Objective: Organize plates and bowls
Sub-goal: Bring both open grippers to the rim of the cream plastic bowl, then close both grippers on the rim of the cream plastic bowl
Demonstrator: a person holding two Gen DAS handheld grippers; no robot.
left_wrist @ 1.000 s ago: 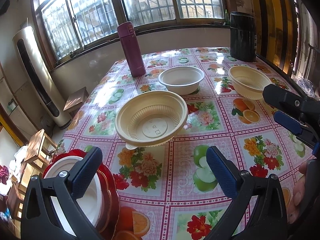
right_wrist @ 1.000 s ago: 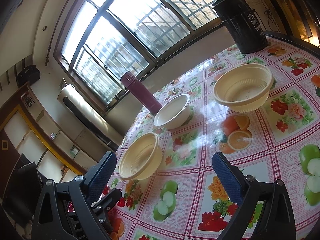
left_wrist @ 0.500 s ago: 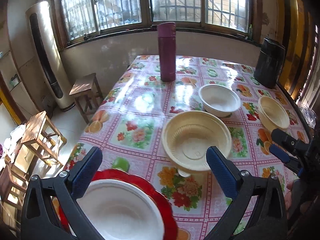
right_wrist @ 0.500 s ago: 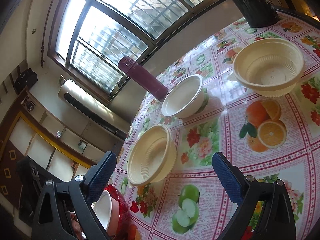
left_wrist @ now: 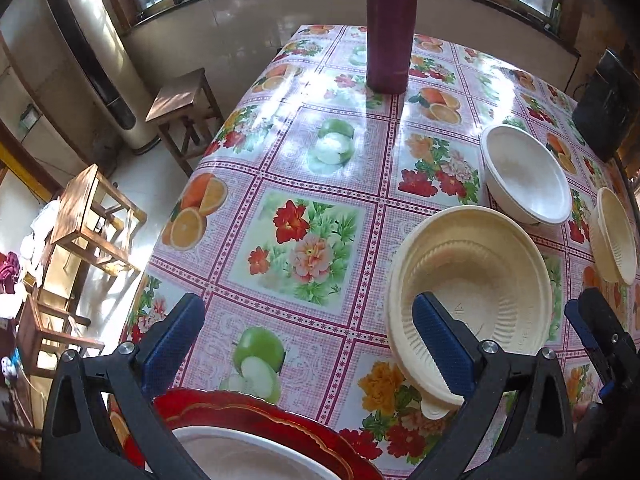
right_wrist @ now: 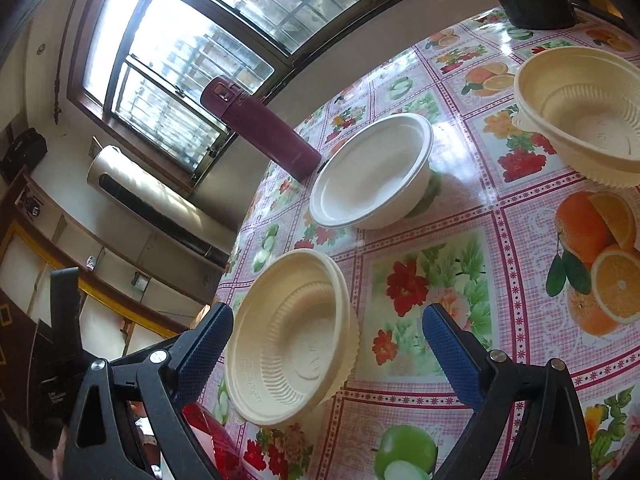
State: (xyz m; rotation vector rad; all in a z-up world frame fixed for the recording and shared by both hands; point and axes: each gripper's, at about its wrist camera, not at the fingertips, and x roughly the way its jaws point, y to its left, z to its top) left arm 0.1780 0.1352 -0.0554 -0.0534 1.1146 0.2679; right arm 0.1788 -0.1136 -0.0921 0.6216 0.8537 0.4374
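Note:
A red plate (left_wrist: 256, 412) with a white plate (left_wrist: 240, 456) on it lies at the table's near corner, under my open left gripper (left_wrist: 308, 336). A cream ribbed bowl (left_wrist: 472, 280) stands just right of it, behind the right finger. Farther back are a white bowl (left_wrist: 524, 176) and a second cream bowl (left_wrist: 612, 236). My right gripper (right_wrist: 324, 344) is open and hovers near the first cream bowl (right_wrist: 296, 340), its left finger beside the rim. The white bowl (right_wrist: 372, 172), the other cream bowl (right_wrist: 588, 112) and a sliver of red plate (right_wrist: 208, 432) show there too.
A maroon flask (left_wrist: 388, 28) stands at the table's far side, also the flask (right_wrist: 260, 128) beyond the white bowl. A black kettle (left_wrist: 604, 104) sits at the far right corner. Wooden stools (left_wrist: 184, 108) and a tall air conditioner (left_wrist: 80, 48) stand off the table's left edge.
My left gripper has swung left and lowered toward the stacked plates, so the bowls shifted right. My right gripper has closed in on the nearer cream bowl. Both stay open.

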